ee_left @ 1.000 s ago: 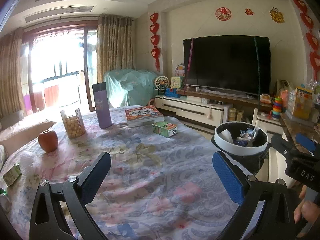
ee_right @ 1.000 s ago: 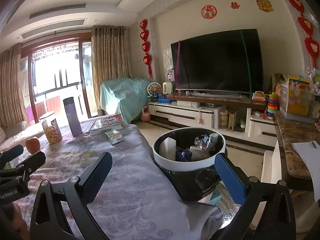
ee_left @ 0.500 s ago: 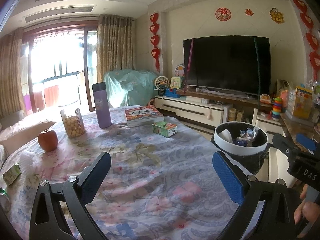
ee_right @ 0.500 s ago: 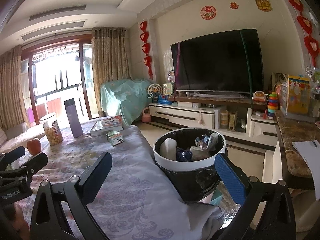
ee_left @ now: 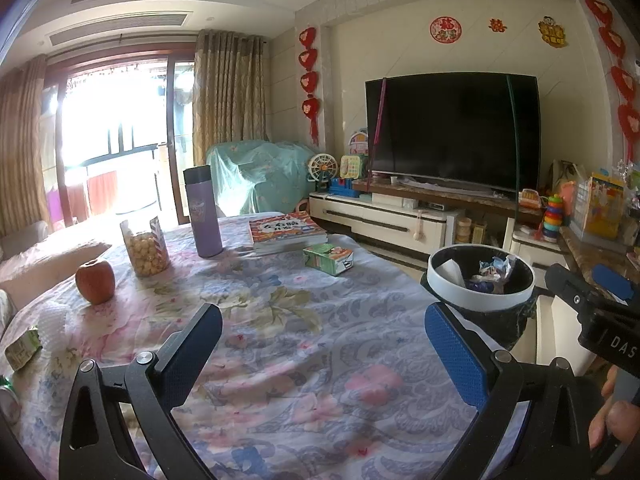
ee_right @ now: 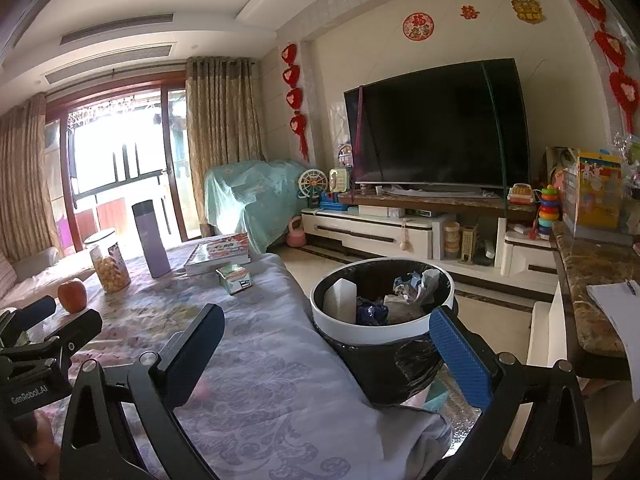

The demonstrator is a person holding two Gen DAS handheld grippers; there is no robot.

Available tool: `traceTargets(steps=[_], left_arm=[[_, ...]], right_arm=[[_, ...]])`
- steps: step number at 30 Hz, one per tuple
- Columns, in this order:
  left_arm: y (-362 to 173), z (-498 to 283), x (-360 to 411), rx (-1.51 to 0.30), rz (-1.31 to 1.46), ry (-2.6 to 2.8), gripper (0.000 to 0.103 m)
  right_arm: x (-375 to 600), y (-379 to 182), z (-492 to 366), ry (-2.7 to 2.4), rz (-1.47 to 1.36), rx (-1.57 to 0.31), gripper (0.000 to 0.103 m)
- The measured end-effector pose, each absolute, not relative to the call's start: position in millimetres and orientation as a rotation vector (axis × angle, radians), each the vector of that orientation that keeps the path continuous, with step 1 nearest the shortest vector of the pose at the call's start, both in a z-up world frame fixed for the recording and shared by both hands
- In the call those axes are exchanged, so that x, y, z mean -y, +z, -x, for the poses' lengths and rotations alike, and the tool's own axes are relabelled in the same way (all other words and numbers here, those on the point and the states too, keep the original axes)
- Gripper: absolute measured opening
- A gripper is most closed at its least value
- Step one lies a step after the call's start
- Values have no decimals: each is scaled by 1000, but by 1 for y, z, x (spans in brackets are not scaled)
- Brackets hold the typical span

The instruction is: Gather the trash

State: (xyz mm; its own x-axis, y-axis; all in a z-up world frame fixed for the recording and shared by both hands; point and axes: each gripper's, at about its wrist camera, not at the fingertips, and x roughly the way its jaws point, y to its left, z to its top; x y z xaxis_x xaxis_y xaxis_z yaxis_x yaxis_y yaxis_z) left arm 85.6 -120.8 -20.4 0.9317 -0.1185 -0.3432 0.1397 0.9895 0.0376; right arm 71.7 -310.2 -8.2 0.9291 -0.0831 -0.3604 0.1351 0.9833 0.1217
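Note:
A white-rimmed trash bin [ee_left: 436, 276] [ee_right: 320, 312] with a black liner stands off the table's right edge and holds crumpled wrappers and a white carton. A green drink carton [ee_left: 328, 258] [ee_right: 234, 278] lies on the floral tablecloth beside the book. Another small green carton [ee_left: 22, 346] lies at the table's left edge. My left gripper [ee_left: 322, 344] hovers open over the cloth with nothing between its fingers. My right gripper [ee_right: 326, 340] is open and empty too, near the bin's front rim; in the left wrist view it shows at the right edge [ee_left: 588, 288].
On the table [ee_left: 280, 360] stand an apple [ee_left: 95, 281], a snack jar [ee_left: 144, 248], a purple flask [ee_left: 203, 211] and a book [ee_left: 286, 230]. Behind are a TV [ee_left: 452, 132] on a white cabinet and a marble counter [ee_right: 588, 280] at the right.
Both grippers stay open and nearly still. The right wrist view has shifted slightly.

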Motion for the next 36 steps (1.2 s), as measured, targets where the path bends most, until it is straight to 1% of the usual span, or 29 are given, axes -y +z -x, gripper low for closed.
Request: traceTargets(steps=[36], left_arm=[[-21,-86,123,-355,-62,-146,102]], right_arm=[[310,-4,-69,-106,-154,-364,103]])
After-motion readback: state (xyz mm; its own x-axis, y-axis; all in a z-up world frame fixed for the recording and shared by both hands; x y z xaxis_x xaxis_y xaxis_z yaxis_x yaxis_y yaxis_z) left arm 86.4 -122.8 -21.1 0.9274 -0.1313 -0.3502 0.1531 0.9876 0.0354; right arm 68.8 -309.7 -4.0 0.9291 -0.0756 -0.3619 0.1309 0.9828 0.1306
